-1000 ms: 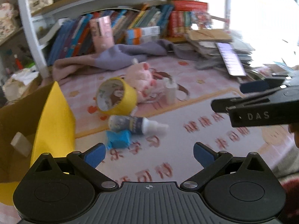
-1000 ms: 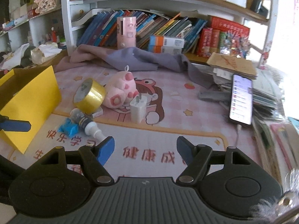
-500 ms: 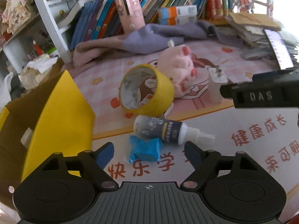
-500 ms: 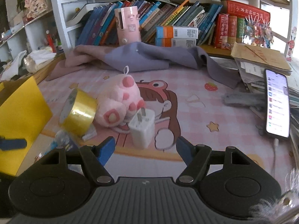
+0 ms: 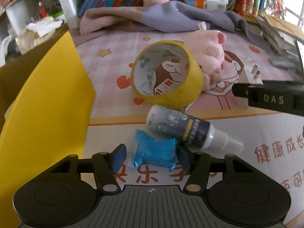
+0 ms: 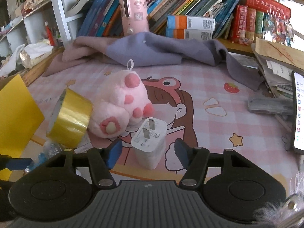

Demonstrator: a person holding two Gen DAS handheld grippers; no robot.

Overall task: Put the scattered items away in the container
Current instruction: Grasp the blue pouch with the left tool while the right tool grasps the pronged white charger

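A blue wrapped packet (image 5: 155, 153) lies on the mat between the open fingers of my left gripper (image 5: 151, 157); the right pad touches or nearly touches it. Beside it lie a dark spray bottle (image 5: 186, 131), a yellow tape roll (image 5: 167, 76) and a pink plush toy (image 5: 210, 57). The yellow-flapped cardboard box (image 5: 47, 104) stands at the left. My right gripper (image 6: 148, 152) is open around a white plug charger (image 6: 150, 142) standing on the mat. The tape roll (image 6: 70, 121) and plush (image 6: 119, 104) lie left of the charger.
A purple-grey cloth (image 6: 152, 51) lies at the back of the mat before a bookshelf with a pink cylinder (image 6: 134, 13). A phone (image 6: 299, 112) and a paper stack (image 6: 275, 62) sit at the right. The right gripper's black finger (image 5: 269, 98) crosses the left wrist view.
Both grippers have moved forward and down. The left one now has the blue packet between its fingers; the right one now straddles the white charger. Both stayed open.
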